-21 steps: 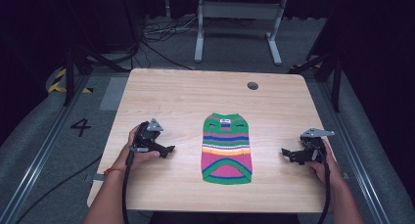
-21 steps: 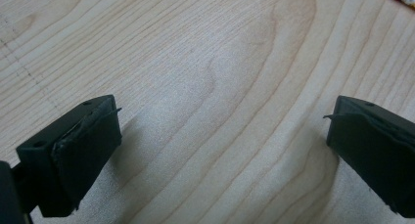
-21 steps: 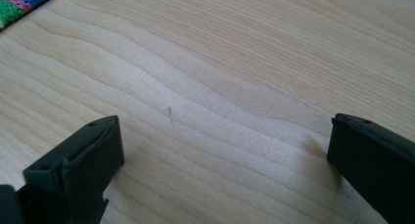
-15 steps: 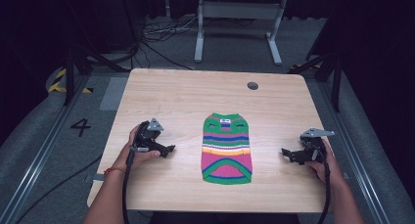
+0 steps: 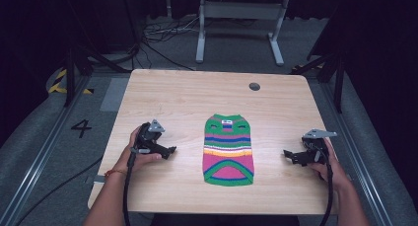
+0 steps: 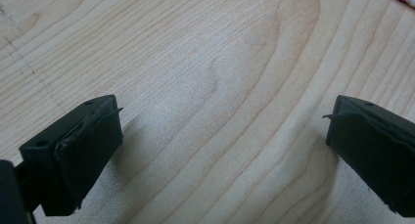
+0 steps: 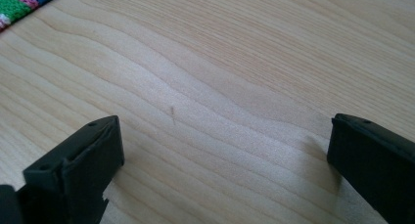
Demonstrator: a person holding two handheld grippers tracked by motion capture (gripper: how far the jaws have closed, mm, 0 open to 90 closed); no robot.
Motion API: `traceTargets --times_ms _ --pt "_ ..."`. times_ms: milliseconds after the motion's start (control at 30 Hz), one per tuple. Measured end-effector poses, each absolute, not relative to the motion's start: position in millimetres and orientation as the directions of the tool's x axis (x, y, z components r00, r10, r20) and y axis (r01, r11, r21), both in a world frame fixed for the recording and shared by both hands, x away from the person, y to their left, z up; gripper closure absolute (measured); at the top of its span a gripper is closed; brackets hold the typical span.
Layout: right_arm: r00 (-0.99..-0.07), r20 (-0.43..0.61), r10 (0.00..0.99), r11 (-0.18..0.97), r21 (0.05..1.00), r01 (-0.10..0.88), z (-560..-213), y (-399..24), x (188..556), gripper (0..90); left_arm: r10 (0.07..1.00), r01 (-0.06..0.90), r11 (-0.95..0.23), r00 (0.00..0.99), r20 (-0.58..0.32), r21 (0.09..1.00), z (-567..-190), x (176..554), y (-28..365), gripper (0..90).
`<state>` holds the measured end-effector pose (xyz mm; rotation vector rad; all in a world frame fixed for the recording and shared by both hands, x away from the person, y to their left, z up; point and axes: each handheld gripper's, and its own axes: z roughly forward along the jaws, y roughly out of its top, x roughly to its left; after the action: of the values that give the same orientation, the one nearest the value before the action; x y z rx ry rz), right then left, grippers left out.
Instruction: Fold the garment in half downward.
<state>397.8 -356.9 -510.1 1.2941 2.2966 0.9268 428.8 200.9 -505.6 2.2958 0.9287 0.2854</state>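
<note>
Left hand-held gripper [image 5: 168,150] rests low on the bench [image 5: 197,95] with its jaws spread wide and nothing between them; the left gripper view looks down on bare wood grain between the two black pads. Right hand-held gripper [image 5: 290,155] sits the same way on the far side, jaws wide apart and empty, both tips pointing inward toward the striped knitted sweater [image 5: 228,149]. That small garment lies flat in the middle of the bench, neck end away from the person, hem toward the near edge, well apart from either tool

Likely trouble, as I judge it: the knit is thin and lies flush on the wood, so a jaw coming in level could slide over the cloth or push it into a ridge instead of catching an edge. A pinch taken on one side alone would probably drag the whole piece askew. Each trailing cable could also snag on the near bench edge as the hands reach in

Room is generous: open wood on both sides and beyond the neck, with a cable hole [image 5: 254,86] near the far edge. Hem lies fairly near the front edge
</note>
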Motion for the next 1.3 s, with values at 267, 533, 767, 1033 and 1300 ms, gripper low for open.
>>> traceTargets --times_ms 267,533,767,1033,1300 --pt "-0.565 0.021 0.825 0.399 0.686 0.608 -508 -360 398 7.6 0.687 0.552 -0.541 0.726 -0.046 0.635 -503 428 203 7.3" --pt "-0.554 0.028 0.832 0.381 0.697 0.608 -504 -364 398 26.9 0.681 0.543 -0.539 0.731 -0.046 0.644 -501 428 205 17.7" --pt "-0.556 0.029 0.831 0.373 0.712 0.594 -496 -358 398 31.1 0.662 0.535 -0.553 0.747 -0.052 0.638 -498 427 205 26.9" --pt "-0.553 0.032 0.832 0.353 0.74 0.573 -483 -350 401 41.0 0.66 0.514 -0.54 0.75 -0.044 0.666 -487 429 202 37.6" --pt "-0.606 -0.003 0.796 0.42 0.723 0.548 -473 -328 419 46.0 0.64 0.483 -0.549 0.768 -0.029 0.682 -470 445 186 42.0"
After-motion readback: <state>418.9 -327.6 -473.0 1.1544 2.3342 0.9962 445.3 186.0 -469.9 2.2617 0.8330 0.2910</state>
